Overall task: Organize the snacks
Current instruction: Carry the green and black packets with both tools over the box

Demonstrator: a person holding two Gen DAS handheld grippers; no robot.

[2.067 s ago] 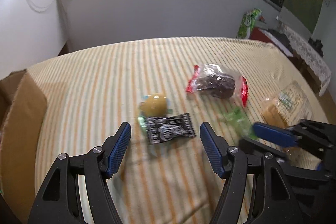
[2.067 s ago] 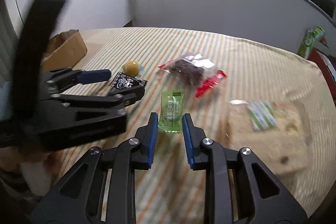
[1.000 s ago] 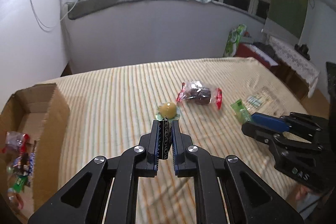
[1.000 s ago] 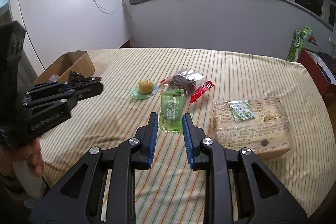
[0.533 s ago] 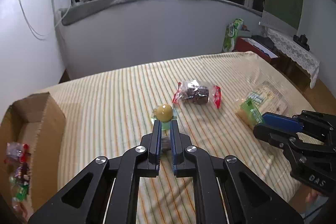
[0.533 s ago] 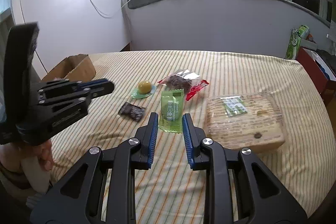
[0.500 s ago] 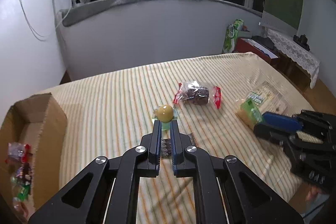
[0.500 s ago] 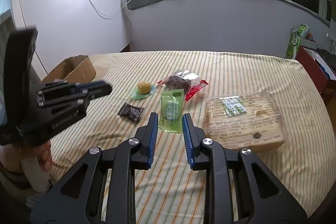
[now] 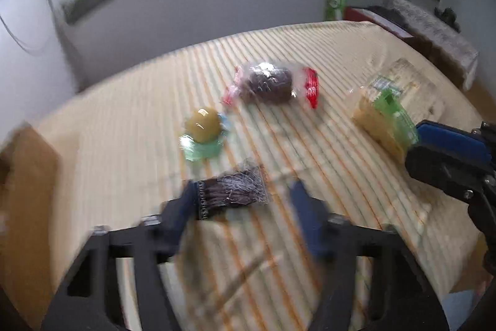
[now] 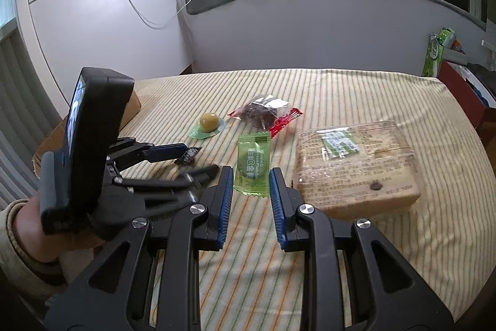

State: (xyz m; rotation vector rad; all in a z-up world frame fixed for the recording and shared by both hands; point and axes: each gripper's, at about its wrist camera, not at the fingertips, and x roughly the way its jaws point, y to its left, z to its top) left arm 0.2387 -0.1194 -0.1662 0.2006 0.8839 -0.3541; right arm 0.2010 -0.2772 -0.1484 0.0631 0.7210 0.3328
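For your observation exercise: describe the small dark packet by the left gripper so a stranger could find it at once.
On the striped tablecloth, find the round yellow sweet on its green wrapper. Just nearer lies the dark packet, flat, blackish with pale print, the only dark snack without red ends.

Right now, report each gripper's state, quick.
Left gripper: open, jaws have just been opening; the black crinkled foil snack packet lies between them, ungripped.
Right gripper: shut on the green plastic candy sachet.
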